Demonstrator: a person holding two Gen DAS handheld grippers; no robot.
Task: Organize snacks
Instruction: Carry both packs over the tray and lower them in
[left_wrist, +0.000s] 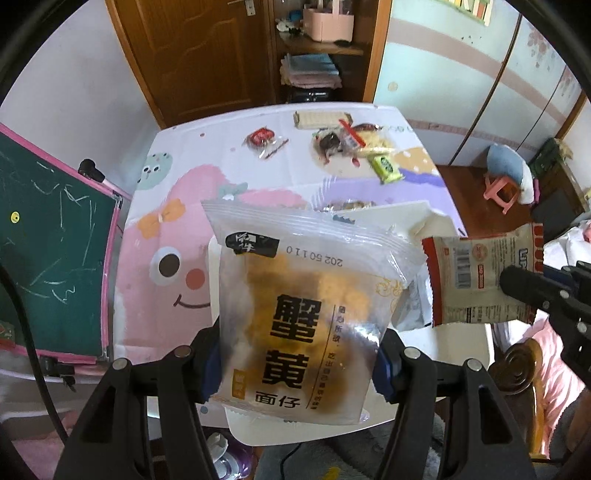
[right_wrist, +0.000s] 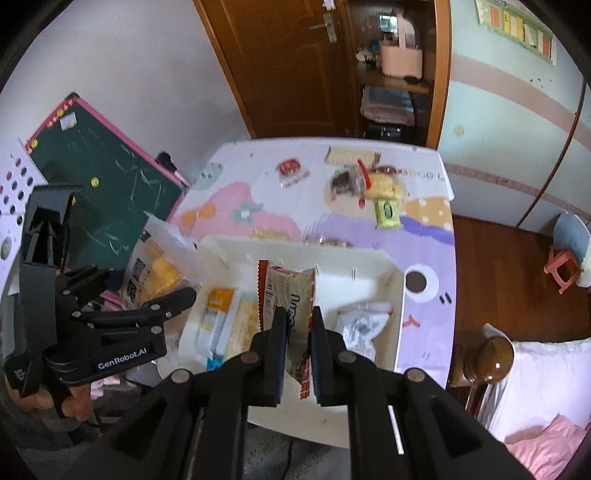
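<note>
My left gripper (left_wrist: 295, 363) is shut on a clear snack bag with black Chinese letters (left_wrist: 295, 314) and holds it up above the white tray (left_wrist: 399, 218). That bag also shows in the right wrist view (right_wrist: 155, 269), left of the tray. My right gripper (right_wrist: 299, 325) is shut on a cream packet with red serrated ends (right_wrist: 291, 295), held over the white tray (right_wrist: 391, 284). The packet shows at the right of the left wrist view (left_wrist: 480, 277). Several packets lie in the tray (right_wrist: 229, 321).
More snacks lie at the table's far end: a green packet (right_wrist: 387, 212), a red one (right_wrist: 290, 167), a wafer pack (right_wrist: 351, 155). A green chalkboard (right_wrist: 107, 184) stands left of the table. A wooden bedpost knob (right_wrist: 489, 356) and pink bedding are at the right.
</note>
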